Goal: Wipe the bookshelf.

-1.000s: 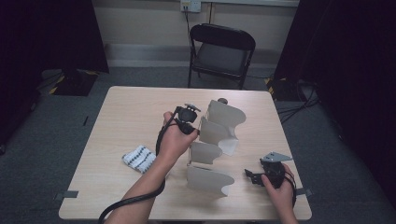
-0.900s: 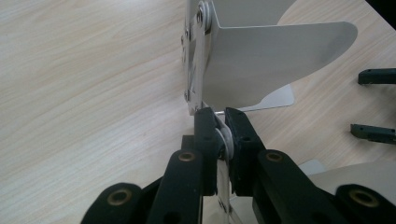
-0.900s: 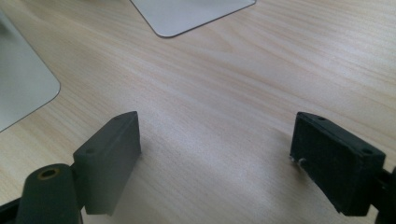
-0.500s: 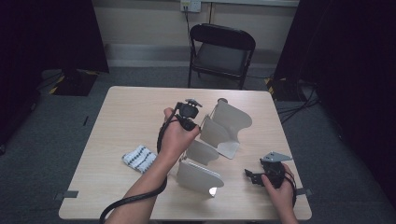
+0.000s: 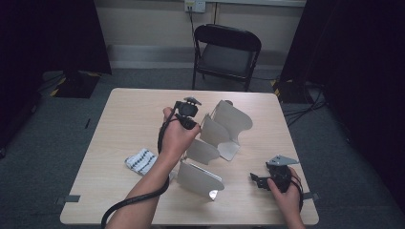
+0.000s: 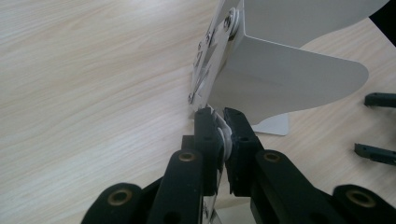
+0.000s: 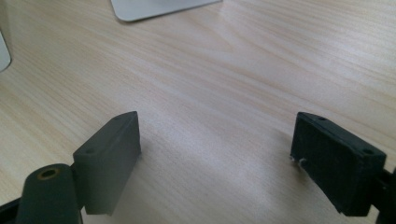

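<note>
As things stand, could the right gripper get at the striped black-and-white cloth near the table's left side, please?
Probably not directly: the right gripper rests open at the table's right, and the grey metal panel rack and left forearm lie between it and the striped cloth.

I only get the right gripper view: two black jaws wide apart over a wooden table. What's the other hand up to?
Observer: The left hand-held gripper is shut on a thin metal edge of a white divider rack.
Operator: What does that rack look like?
Observer: In the high view, several curved white plates fan out in a row across the middle of the table.
Operator: Anything else lying there?
Observer: A small folded cloth, white with dark marks, lies just left of the person's left forearm.
</note>
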